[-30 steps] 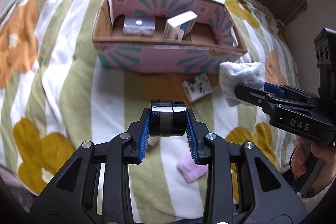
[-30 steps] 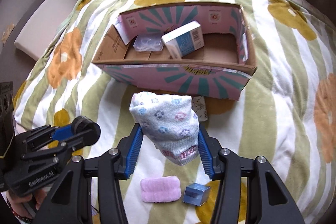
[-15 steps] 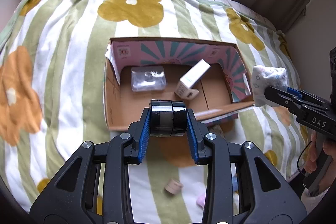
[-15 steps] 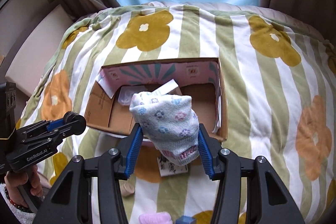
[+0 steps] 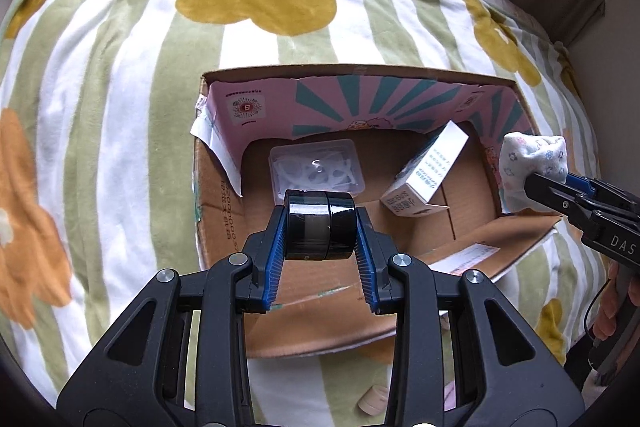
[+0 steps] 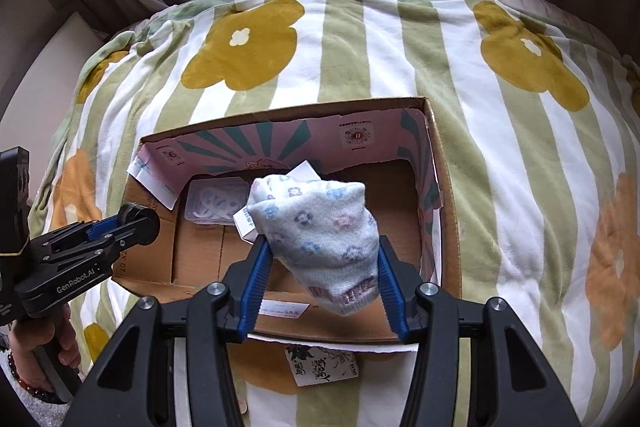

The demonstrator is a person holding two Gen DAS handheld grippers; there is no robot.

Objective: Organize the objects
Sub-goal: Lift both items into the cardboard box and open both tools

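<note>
A cardboard box [image 5: 224, 219] with a pink patterned inside [image 6: 440, 227] lies open on the striped flower blanket. In it are a clear plastic case [image 5: 316, 167] and a white carton [image 5: 428, 175]. My left gripper [image 5: 320, 231] is shut on a black roll of tape [image 5: 320, 227], held above the box's left half. My right gripper [image 6: 320, 259] is shut on a rolled flowered cloth [image 6: 320, 227], held above the box's right half; it also shows in the left wrist view [image 5: 536, 167].
A printed white packet [image 6: 324, 365] lies on the blanket [image 6: 360, 39] just in front of the box. A small tan cylinder [image 5: 374, 405] lies near the front. Curtains and a pale blue wall stand behind the bed.
Both grippers have risen and moved forward from in front of the box to above its open top, each still holding its object.
</note>
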